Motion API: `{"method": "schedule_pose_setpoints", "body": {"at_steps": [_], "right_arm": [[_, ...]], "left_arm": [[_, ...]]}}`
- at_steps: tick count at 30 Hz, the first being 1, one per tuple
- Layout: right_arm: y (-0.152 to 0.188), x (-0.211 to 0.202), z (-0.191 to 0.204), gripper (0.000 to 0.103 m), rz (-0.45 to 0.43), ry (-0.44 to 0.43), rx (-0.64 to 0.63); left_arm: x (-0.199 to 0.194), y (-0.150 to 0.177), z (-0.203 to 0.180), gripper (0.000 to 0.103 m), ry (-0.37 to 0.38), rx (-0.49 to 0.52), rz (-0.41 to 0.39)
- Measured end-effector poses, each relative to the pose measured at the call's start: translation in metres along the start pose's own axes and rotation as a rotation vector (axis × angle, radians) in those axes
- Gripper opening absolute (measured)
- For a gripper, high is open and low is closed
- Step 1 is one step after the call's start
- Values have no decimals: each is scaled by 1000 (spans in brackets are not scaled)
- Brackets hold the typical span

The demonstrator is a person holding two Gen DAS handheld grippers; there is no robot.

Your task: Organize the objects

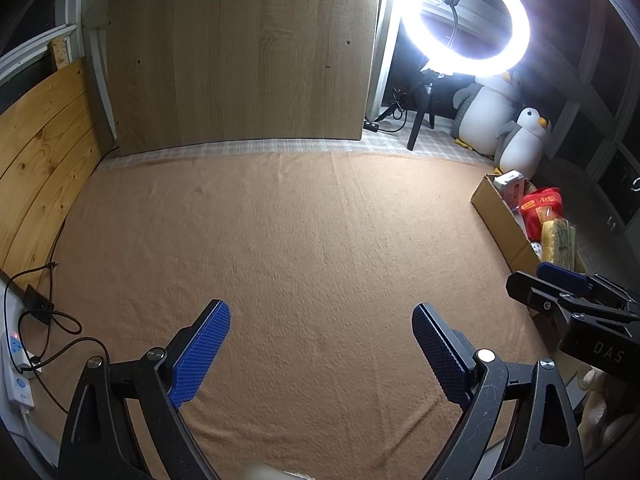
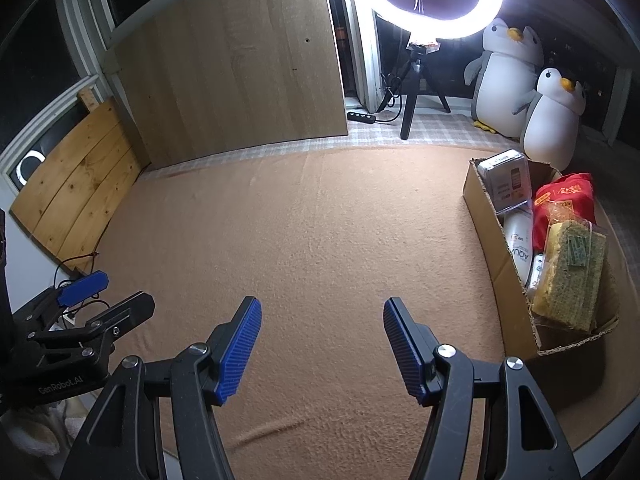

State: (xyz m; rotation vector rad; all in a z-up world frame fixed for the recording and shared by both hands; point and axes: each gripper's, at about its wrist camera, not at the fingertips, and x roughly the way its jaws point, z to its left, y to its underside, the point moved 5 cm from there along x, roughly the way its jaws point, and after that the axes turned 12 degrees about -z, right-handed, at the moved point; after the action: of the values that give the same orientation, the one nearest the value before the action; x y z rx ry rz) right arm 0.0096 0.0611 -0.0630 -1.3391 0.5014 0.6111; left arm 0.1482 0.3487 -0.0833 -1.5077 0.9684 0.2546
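A cardboard box point(image 2: 486, 216) stands at the right on the tan blanket point(image 2: 320, 232). It holds a yellow-green sponge pack point(image 2: 572, 272), a red bag point(image 2: 564, 200), a white bottle point(image 2: 520, 244) and a white packet point(image 2: 506, 182). The box also shows in the left wrist view point(image 1: 496, 216). My left gripper point(image 1: 320, 320) is open and empty over the blanket. My right gripper point(image 2: 322, 316) is open and empty, to the left of the box. Each gripper shows in the other's view, the right one point(image 1: 560, 284) by the box, the left one point(image 2: 92, 292) at the left edge.
A wooden board point(image 2: 240, 68) leans at the back, a pine panel point(image 2: 76, 188) at the left. A ring light point(image 2: 436, 0) on a tripod and two plush penguins point(image 2: 548, 116) stand at the back right. A power strip and cables point(image 1: 20, 360) lie at the left.
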Motion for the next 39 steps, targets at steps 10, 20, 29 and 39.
{"method": "schedule_pose_setpoints", "body": {"at_steps": [10, 20, 29, 39], "right_arm": [[1, 1, 0, 60, 6, -4, -7], [1, 3, 2, 65, 6, -2, -10], [2, 3, 1, 65, 6, -3, -10], [2, 4, 1, 66, 8, -2, -9]], "left_arm": [[-1, 1, 1, 95, -8, -3, -2], [-2, 1, 3, 95, -20, -12, -2], [-1, 3, 3, 95, -24, -12, 2], [-2, 5, 3, 95, -28, -13, 2]]}}
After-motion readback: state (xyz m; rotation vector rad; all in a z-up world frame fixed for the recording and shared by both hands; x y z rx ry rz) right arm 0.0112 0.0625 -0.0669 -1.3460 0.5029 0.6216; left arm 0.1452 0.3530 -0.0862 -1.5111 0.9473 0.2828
